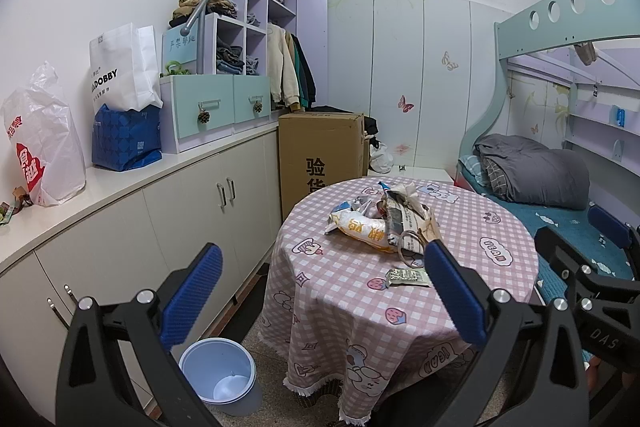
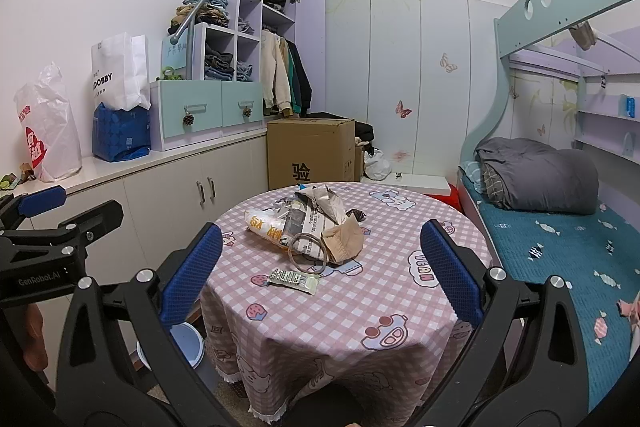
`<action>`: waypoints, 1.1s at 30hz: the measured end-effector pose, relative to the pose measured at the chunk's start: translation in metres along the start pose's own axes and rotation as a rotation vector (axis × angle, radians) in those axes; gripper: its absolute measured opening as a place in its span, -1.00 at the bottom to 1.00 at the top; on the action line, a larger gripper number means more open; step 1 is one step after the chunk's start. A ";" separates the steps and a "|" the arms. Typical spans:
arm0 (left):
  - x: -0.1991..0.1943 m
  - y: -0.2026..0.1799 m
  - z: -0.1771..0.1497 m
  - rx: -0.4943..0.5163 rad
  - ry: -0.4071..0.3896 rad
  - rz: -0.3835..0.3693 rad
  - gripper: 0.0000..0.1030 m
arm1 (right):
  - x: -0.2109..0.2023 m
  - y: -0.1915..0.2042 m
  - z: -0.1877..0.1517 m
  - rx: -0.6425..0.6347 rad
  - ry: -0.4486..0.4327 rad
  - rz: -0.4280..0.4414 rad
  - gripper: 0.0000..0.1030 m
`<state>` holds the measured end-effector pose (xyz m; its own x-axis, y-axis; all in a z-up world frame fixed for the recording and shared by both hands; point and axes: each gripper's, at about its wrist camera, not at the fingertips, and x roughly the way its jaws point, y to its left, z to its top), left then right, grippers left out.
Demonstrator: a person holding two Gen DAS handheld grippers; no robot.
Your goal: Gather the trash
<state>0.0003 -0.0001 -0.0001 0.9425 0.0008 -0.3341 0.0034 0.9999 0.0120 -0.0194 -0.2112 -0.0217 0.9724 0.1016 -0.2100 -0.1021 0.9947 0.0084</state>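
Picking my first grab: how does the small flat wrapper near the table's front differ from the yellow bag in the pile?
The wrapper lies flat and alone on the tablecloth, nearer the grippers; the yellow bag is farther back, in the pile with crumpled paper overlapping it. The wrapper is small, pale green and dark-printed; the bag is bigger, puffy, yellow and white with red characters. Both are untouched, with the left gripper and right gripper open.

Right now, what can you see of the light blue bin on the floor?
The light blue bin is a round, open-topped pail that looks like smooth plastic, with no lid. It stands upright on the speckled floor, between the white cabinet and the draped table, near the tablecloth's fringed hem. Inside, a pale patch at the bottom may be a scrap or glare. The right wrist view shows only its rim.
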 end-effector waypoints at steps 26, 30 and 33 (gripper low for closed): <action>0.064 0.002 -0.020 -0.008 0.127 -0.005 0.92 | 0.069 -0.023 -0.026 0.117 0.191 0.054 0.88; 0.100 0.001 -0.027 -0.038 0.206 -0.059 0.92 | 0.095 -0.035 -0.039 0.153 0.240 0.063 0.88; 0.128 -0.006 -0.032 -0.058 0.259 -0.104 0.91 | 0.114 -0.041 -0.049 0.161 0.267 0.054 0.88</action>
<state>0.1104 -0.0053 -0.0731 0.8216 -0.1056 -0.5602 0.0693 0.9939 -0.0858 0.0856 -0.2410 -0.0936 0.8748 0.1688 -0.4541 -0.0974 0.9795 0.1765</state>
